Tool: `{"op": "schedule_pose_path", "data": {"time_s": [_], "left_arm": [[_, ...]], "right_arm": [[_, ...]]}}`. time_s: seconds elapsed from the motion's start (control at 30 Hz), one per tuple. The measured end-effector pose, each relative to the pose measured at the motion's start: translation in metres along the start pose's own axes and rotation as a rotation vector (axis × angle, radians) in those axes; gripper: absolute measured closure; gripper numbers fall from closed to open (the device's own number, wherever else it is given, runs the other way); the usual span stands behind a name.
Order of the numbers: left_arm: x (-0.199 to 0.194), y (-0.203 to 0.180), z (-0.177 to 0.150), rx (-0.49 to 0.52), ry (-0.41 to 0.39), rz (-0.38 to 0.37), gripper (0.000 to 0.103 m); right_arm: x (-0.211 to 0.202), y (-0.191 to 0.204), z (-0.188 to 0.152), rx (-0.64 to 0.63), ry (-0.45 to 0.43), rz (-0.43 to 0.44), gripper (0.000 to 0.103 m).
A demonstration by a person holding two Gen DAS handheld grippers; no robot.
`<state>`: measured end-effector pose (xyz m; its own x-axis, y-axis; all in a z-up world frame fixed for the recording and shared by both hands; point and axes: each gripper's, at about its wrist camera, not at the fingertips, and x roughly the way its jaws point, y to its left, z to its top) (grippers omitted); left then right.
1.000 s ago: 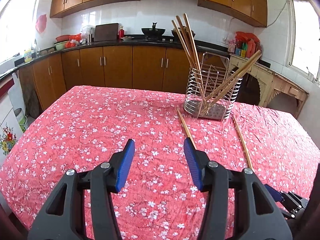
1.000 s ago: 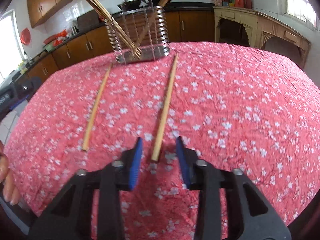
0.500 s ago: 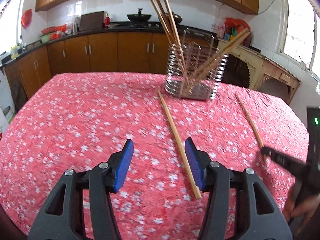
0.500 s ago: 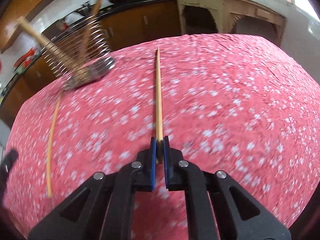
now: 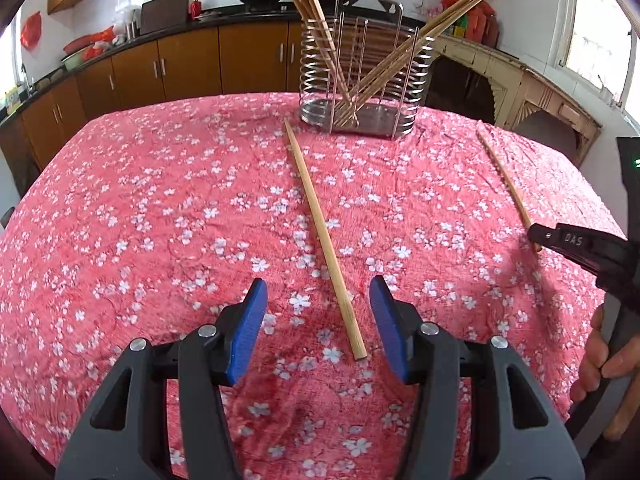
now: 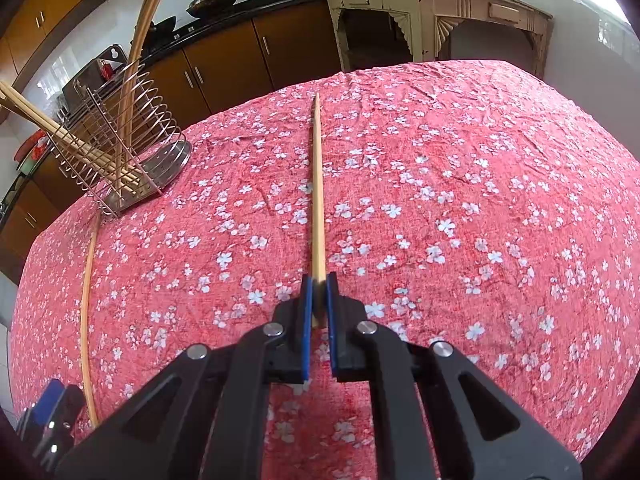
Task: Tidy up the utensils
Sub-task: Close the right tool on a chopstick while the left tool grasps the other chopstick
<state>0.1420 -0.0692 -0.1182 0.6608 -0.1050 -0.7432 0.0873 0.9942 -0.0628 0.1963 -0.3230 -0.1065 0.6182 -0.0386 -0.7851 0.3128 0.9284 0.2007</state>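
Observation:
A wooden chopstick (image 5: 320, 224) lies on the red flowered tablecloth (image 5: 160, 220), its near end between the open blue pads of my left gripper (image 5: 316, 320). My right gripper (image 6: 318, 300) is shut on the near end of a second chopstick (image 6: 318, 184), which points away along the cloth. In the left wrist view that chopstick (image 5: 504, 178) and the right gripper (image 5: 538, 238) show at the right. A wire utensil holder (image 5: 360, 76) with several chopsticks stands at the far side; it also shows in the right wrist view (image 6: 120, 148).
The first chopstick also shows at the left of the right wrist view (image 6: 86, 308), with the left gripper's tip (image 6: 52, 412) by its near end. Kitchen cabinets (image 5: 180, 64) and a pale sideboard (image 6: 432, 12) stand beyond the table. A hand (image 5: 608, 364) holds the right gripper.
My left gripper has moved forward and down, so the chopstick's near end now lies between its open pads. My right gripper stays shut on the other chopstick and has shifted slightly.

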Motion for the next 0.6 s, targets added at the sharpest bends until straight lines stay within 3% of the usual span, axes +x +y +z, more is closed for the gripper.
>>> {"op": "schedule_pose_path", "data": {"time_s": [0.03,0.1,0.17,0.23,0.37,0.6], "left_arm": [[0.002,0.0,0.0,-0.005,0.007,0.007,0.051],[0.006,-0.001,0.0,-0.011,0.025,0.027,0.065],[0.01,-0.003,0.0,0.003,0.024,0.064,0.09],[0.013,-0.002,0.003,0.017,0.027,0.087,0.096],[0.021,0.02,0.016,-0.013,0.053,0.098,0.096],[0.041,0.06,0.045,0.023,0.083,0.116,0.096]], "right_arm": [[0.0,0.0,0.0,0.0,0.0,-0.002,0.095],[0.0,-0.001,0.0,0.003,-0.002,-0.002,0.095],[0.0,-0.002,0.0,0.003,-0.002,-0.004,0.095],[0.0,-0.003,0.0,0.003,-0.001,-0.003,0.095],[0.001,-0.004,0.003,-0.001,0.0,-0.005,0.095],[0.01,-0.003,0.016,-0.031,0.006,-0.018,0.095]]}}
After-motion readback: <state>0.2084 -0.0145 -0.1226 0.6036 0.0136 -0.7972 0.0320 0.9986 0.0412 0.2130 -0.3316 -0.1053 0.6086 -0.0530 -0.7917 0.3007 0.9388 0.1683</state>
